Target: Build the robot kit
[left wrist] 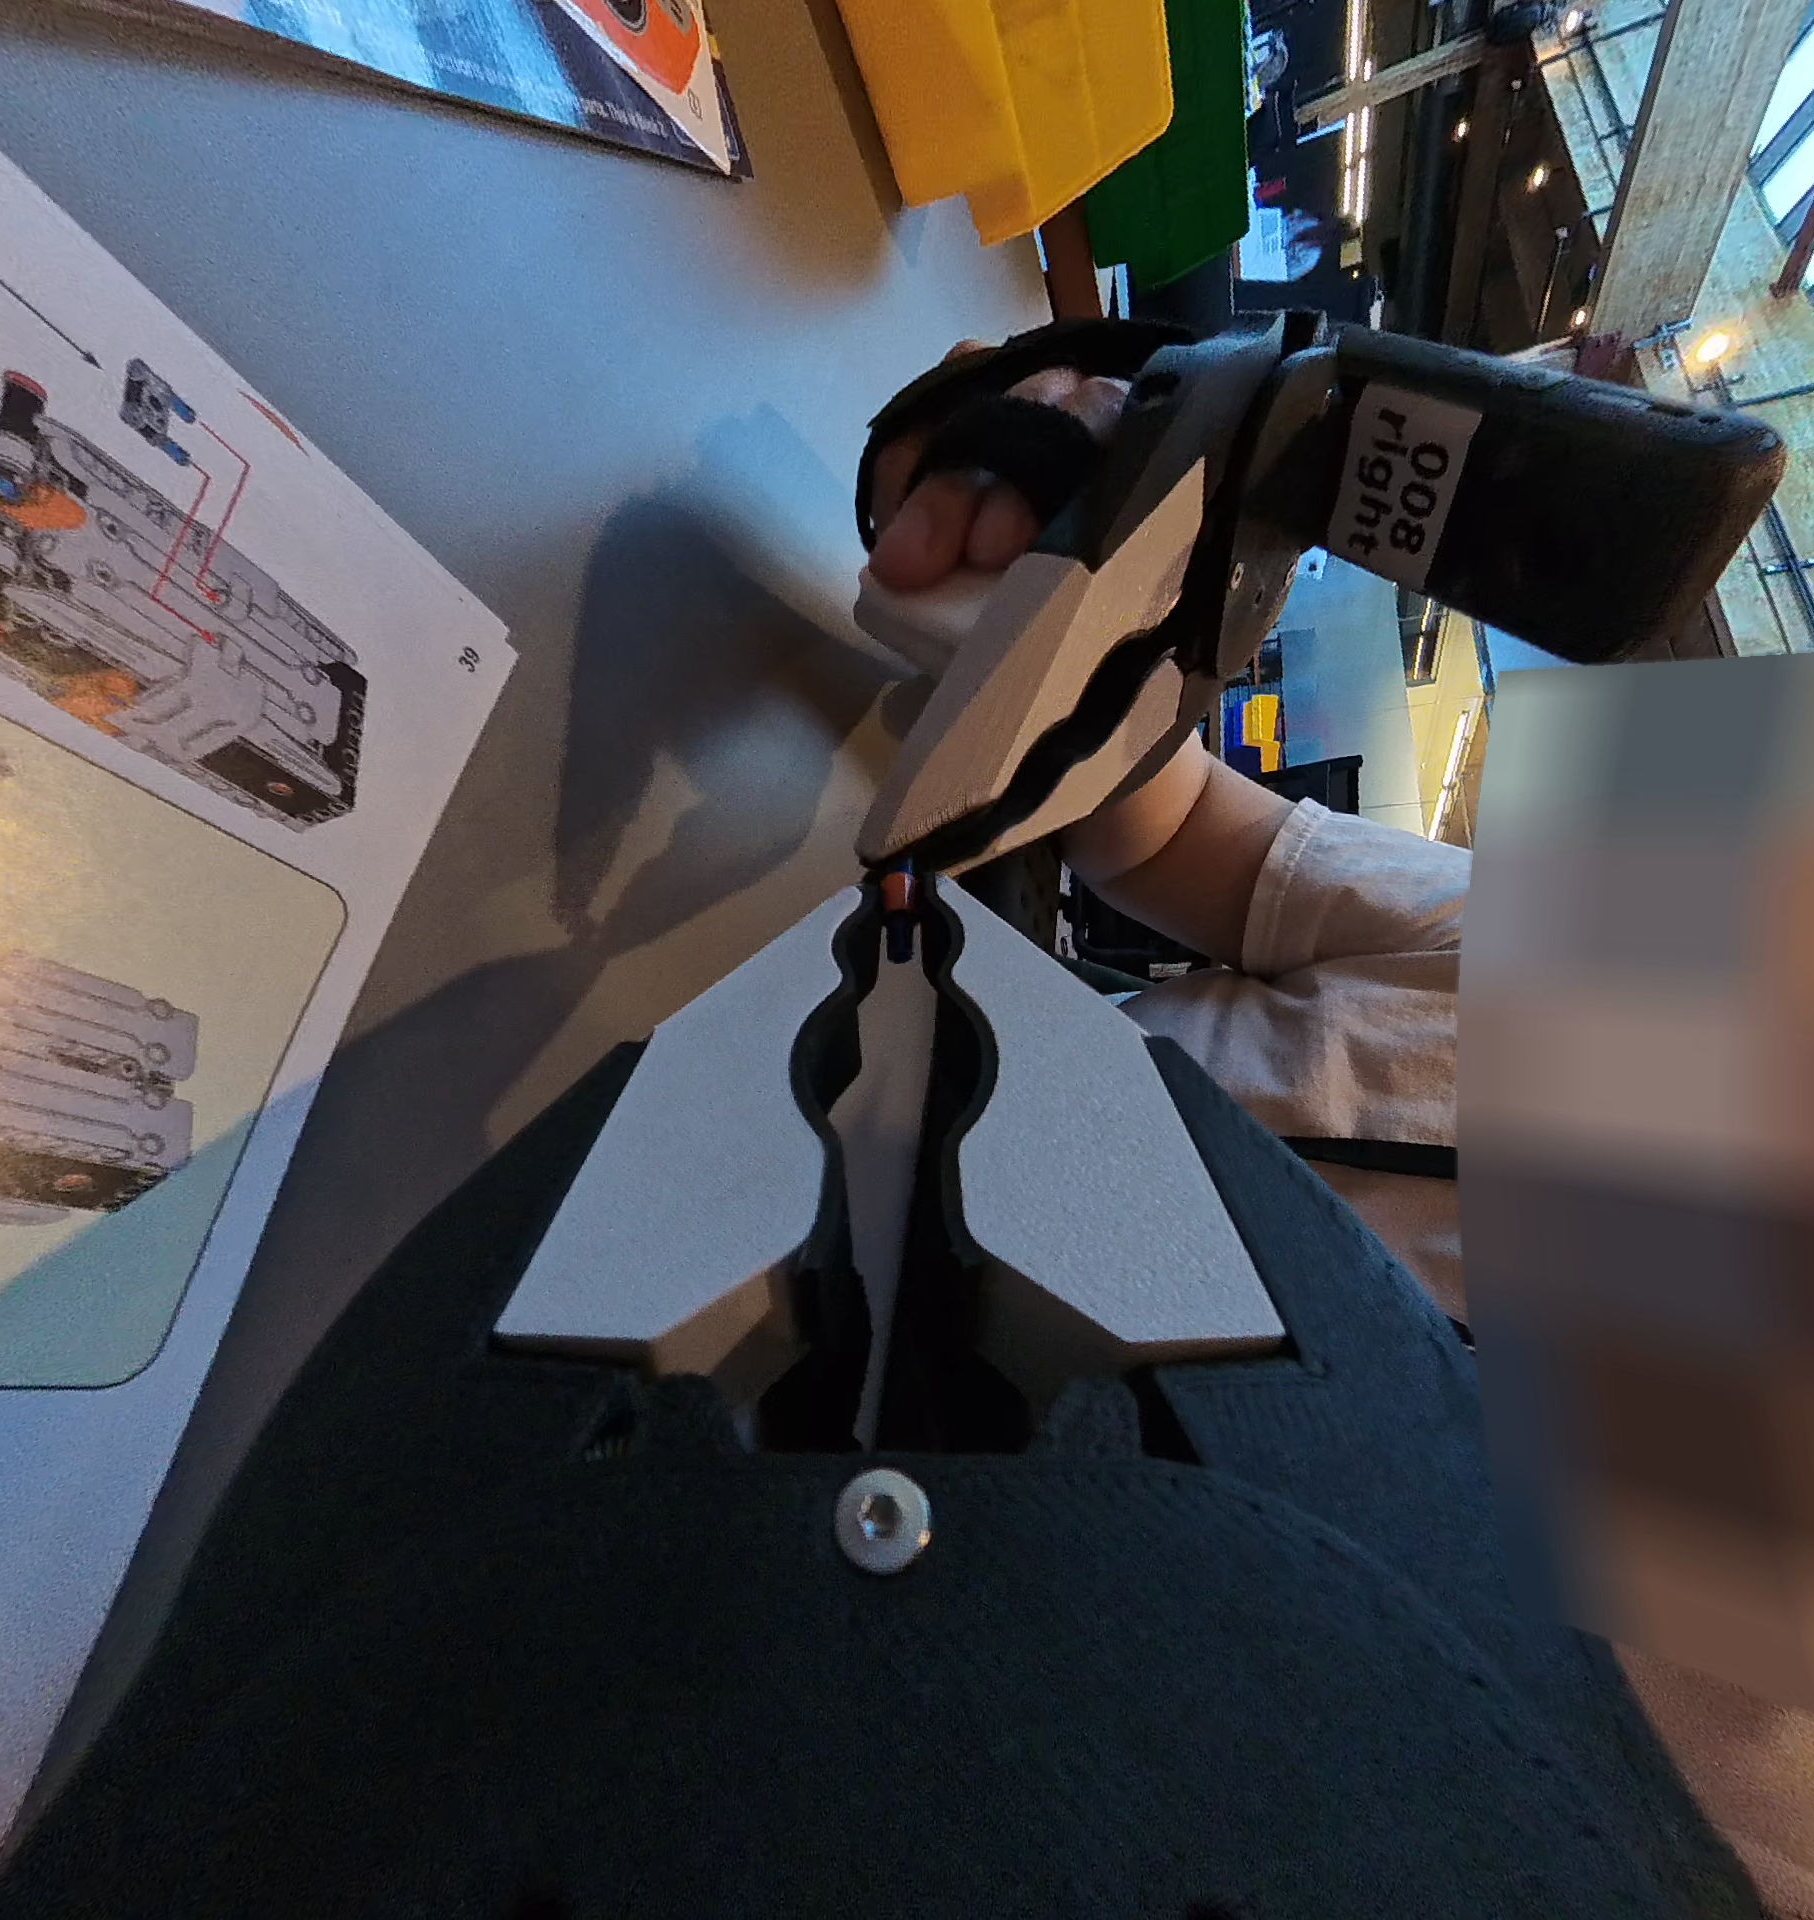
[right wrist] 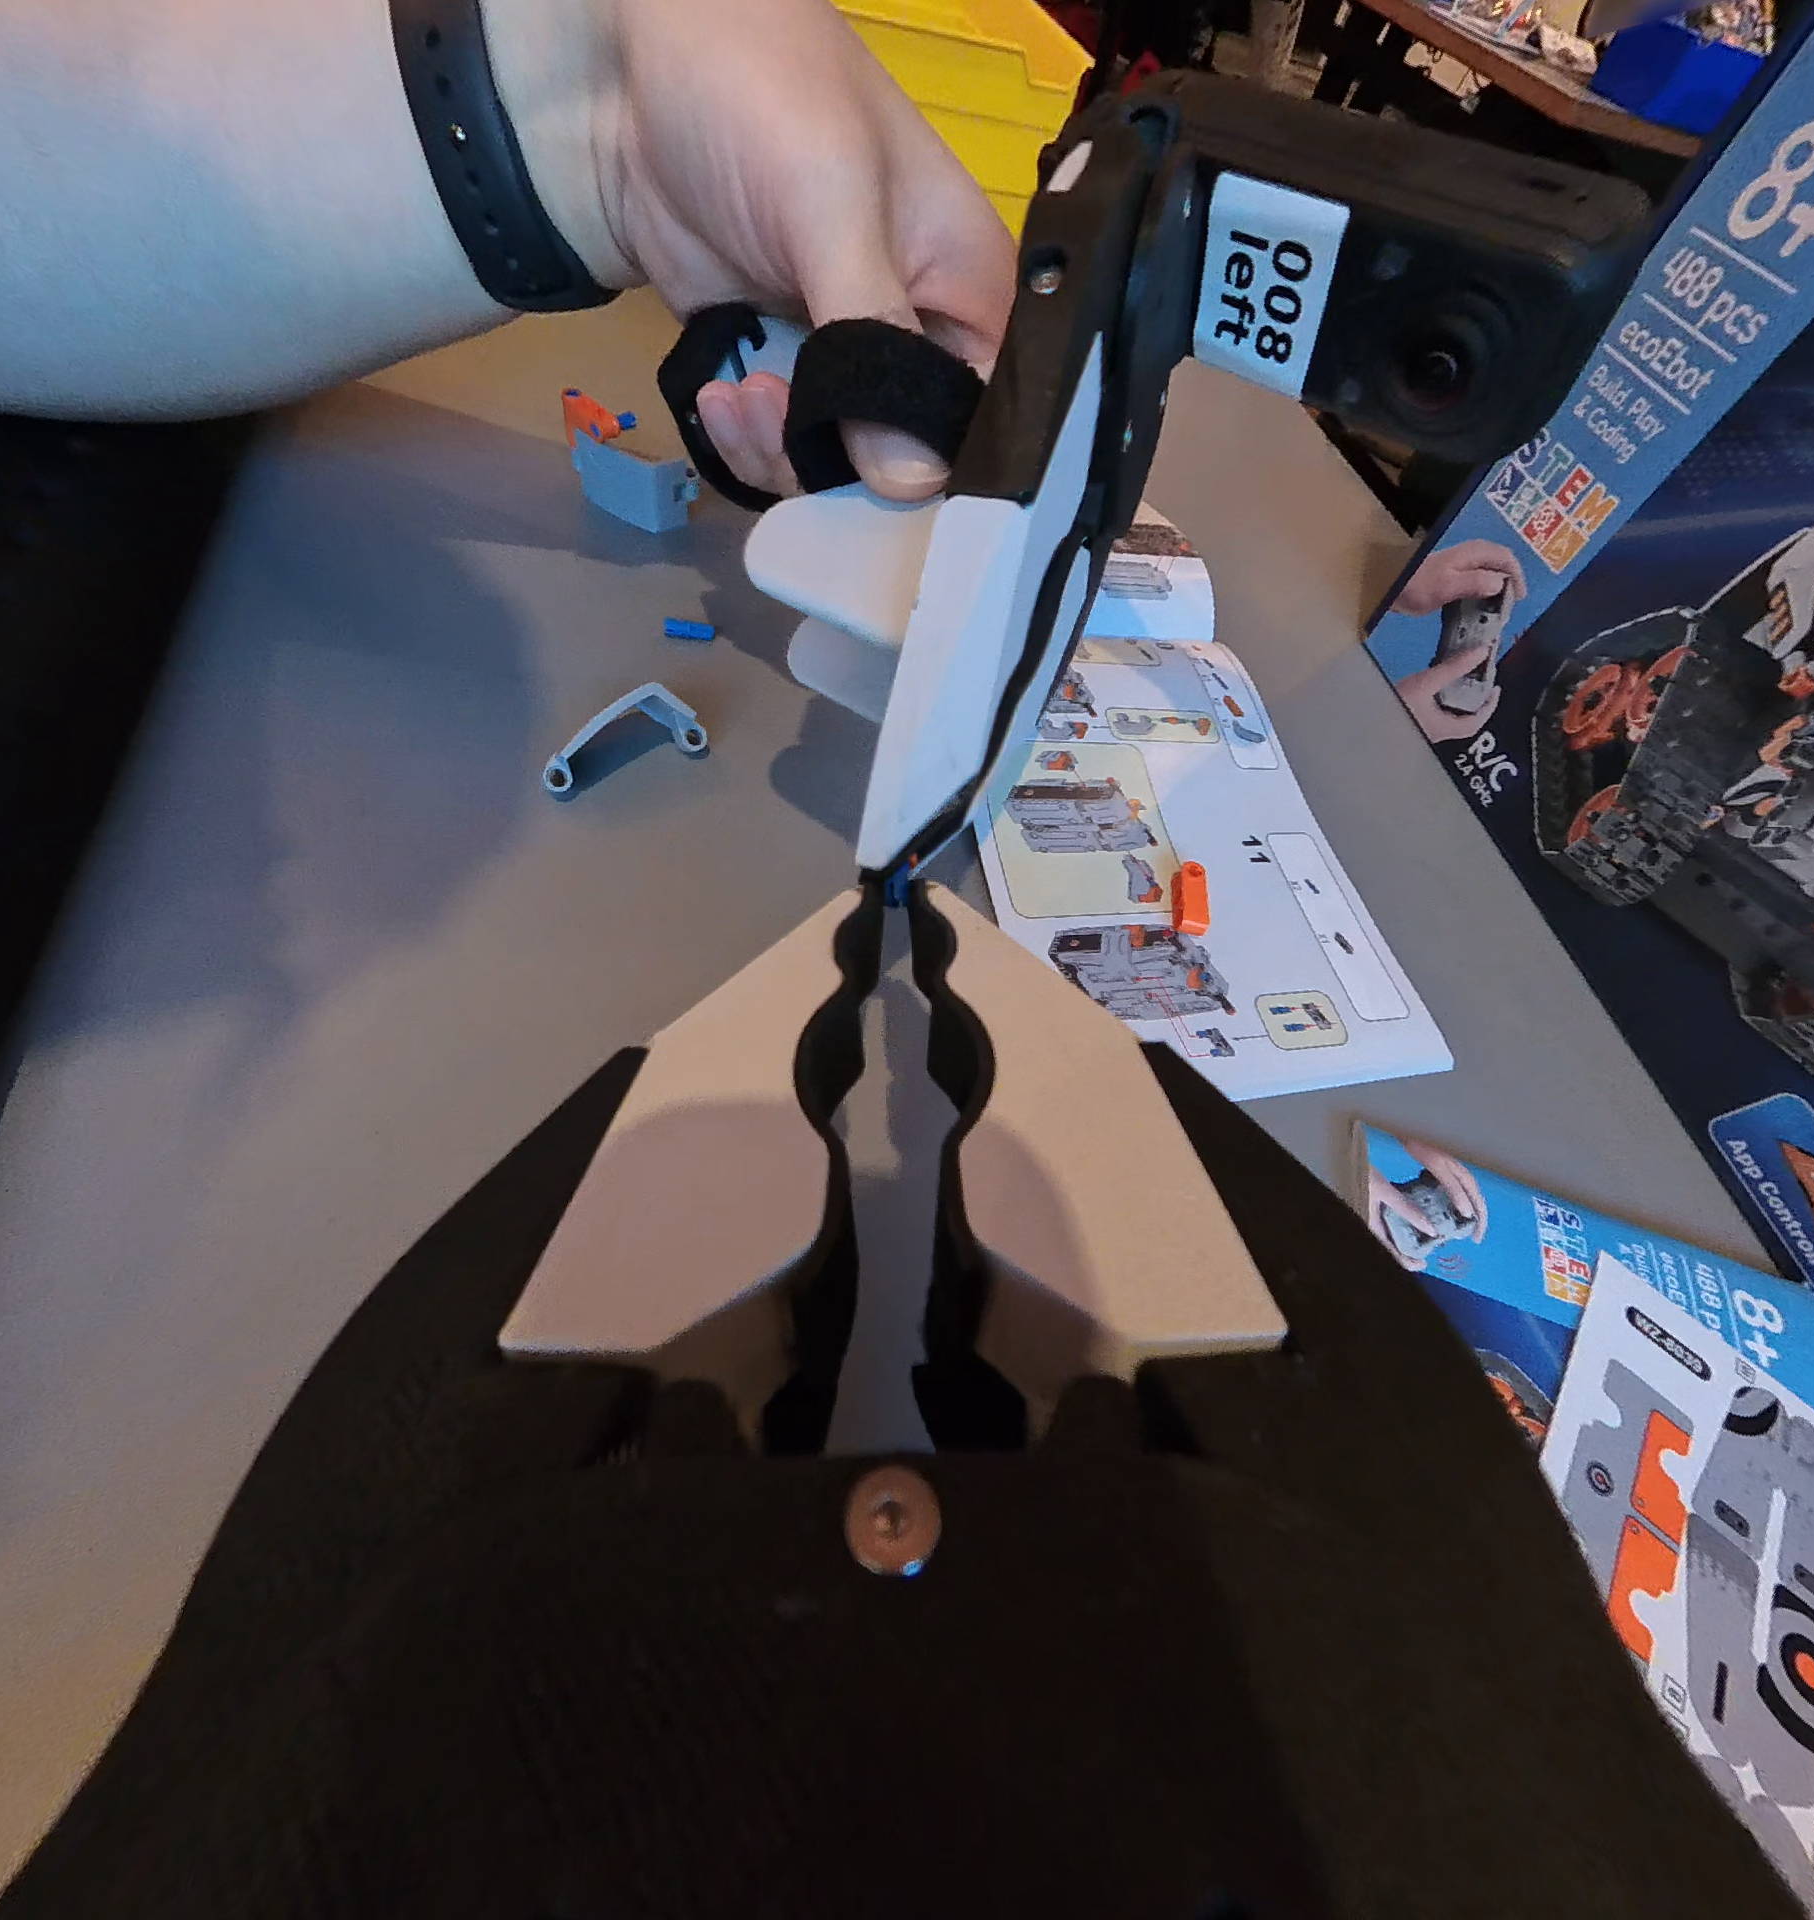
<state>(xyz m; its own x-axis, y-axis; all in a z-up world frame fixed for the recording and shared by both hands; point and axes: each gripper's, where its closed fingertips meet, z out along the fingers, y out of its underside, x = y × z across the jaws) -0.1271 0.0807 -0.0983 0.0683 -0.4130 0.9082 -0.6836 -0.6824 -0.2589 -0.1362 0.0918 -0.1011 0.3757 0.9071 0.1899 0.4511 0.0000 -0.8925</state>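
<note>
My left gripper [left wrist: 898, 896] is shut on a small orange piece [left wrist: 897, 890] with a dark blue pin below it between the fingers. My right gripper [right wrist: 887, 896] is shut on a small blue pin [right wrist: 895, 891]. The two grippers meet tip to tip above the grey table [right wrist: 311, 935]. In the left wrist view the right gripper [left wrist: 887, 854] comes down from above onto the orange piece. In the right wrist view the left gripper [right wrist: 890, 860] comes down from above, a bit of orange at its tip. How the pin and the orange piece join is hidden by the fingertips.
An open instruction booklet [right wrist: 1246, 935] lies under the grippers with a loose orange piece [right wrist: 1189, 896] on it. A grey curved part [right wrist: 628, 738], a blue pin [right wrist: 687, 628] and a grey-orange assembly [right wrist: 628, 473] lie to the left. A kit box [right wrist: 1661, 675], a sticker sheet [right wrist: 1713, 1558] and a yellow bin [left wrist: 1007, 94] stand around. Less than 4 cm separates the two grippers' tips.
</note>
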